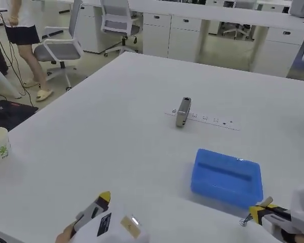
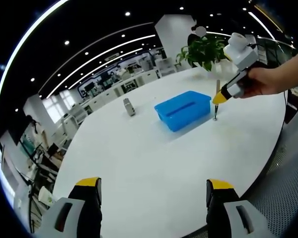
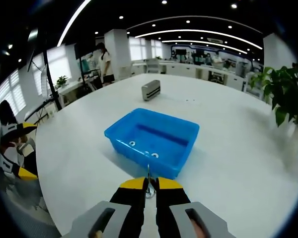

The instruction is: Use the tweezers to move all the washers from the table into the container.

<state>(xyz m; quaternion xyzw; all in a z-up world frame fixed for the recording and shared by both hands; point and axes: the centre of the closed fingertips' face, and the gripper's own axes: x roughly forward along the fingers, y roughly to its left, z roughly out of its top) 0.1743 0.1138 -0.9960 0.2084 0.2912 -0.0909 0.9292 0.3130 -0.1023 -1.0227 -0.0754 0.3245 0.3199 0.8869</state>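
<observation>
At the table's near edge: note right gripper (image 3: 149,182) clamped on tweezers (image 3: 148,171), just before blue container (image 3: 139,156) holding three washers (image 3: 132,144). Note left gripper (image 2: 154,182) gaping wide, empty; label (image 1: 104,224) illegible.

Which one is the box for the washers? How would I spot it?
Look at the big white table. Near the side closest to the person, just ahead of the right claw, sits a shallow rectangular container. It is the only bright blue thing there, unlike the small grey metal block farther back.

Blue open container (image 3: 164,128), upright, three small washers (image 3: 146,153) on its floor, thin tweezers (image 3: 148,174) just beside
</observation>
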